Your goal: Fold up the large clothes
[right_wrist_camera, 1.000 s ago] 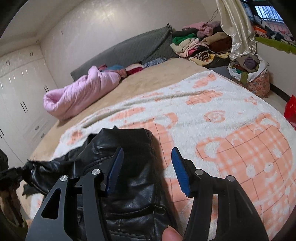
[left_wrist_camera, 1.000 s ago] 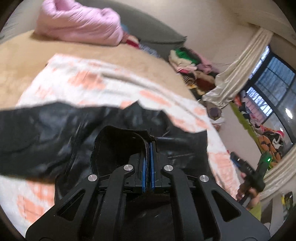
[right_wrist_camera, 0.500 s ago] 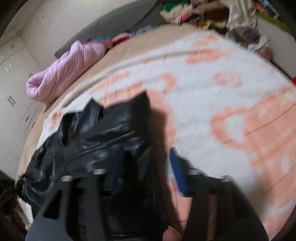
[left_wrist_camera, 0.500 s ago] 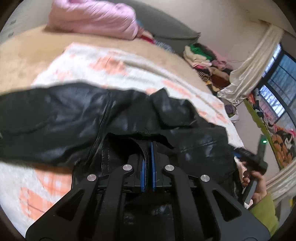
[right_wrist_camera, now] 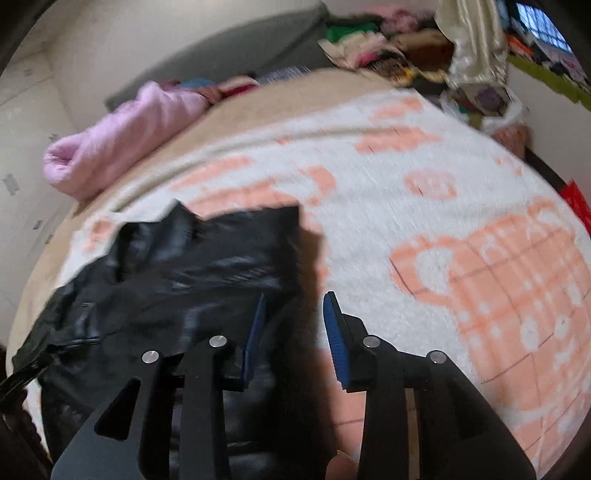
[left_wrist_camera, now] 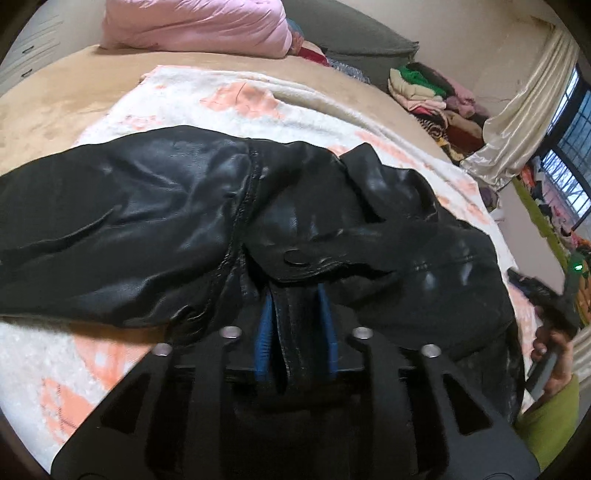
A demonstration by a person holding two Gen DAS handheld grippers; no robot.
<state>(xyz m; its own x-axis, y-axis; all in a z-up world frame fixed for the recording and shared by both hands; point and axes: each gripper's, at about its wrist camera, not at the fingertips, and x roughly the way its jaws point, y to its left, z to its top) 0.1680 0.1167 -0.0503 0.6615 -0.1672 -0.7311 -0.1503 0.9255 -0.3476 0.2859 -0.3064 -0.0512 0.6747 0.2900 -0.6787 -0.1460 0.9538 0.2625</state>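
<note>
A black leather jacket (left_wrist_camera: pixel 184 221) lies crumpled on a white and orange blanket (left_wrist_camera: pixel 240 99). My left gripper (left_wrist_camera: pixel 295 302) is low over its near edge. Its jaws are opening, and a strip of the jacket's hem still sits loosely between the blue pads (left_wrist_camera: pixel 264 332). At the far right of the left wrist view, a hand in a green sleeve holds my right gripper (left_wrist_camera: pixel 554 299). In the blurred right wrist view, the right gripper (right_wrist_camera: pixel 295 299) hovers over the right edge of the jacket (right_wrist_camera: pixel 184 266). Its jaws are opening, with the dark edge under and between them.
A pink duvet (left_wrist_camera: pixel 192 26) is bundled at the head of the bed against a grey headboard (left_wrist_camera: pixel 351 37). A pile of clothes (left_wrist_camera: pixel 436 92) and a cream curtain (left_wrist_camera: pixel 517 122) stand beyond the bed's far right corner. The blanket (right_wrist_camera: pixel 480 258) stretches bare to the right of the jacket.
The left gripper has come down with the jacket, which now lies on the blanket, and its shut jaws have parted. The right gripper has dropped lower over the jacket's edge with narrower jaws.
</note>
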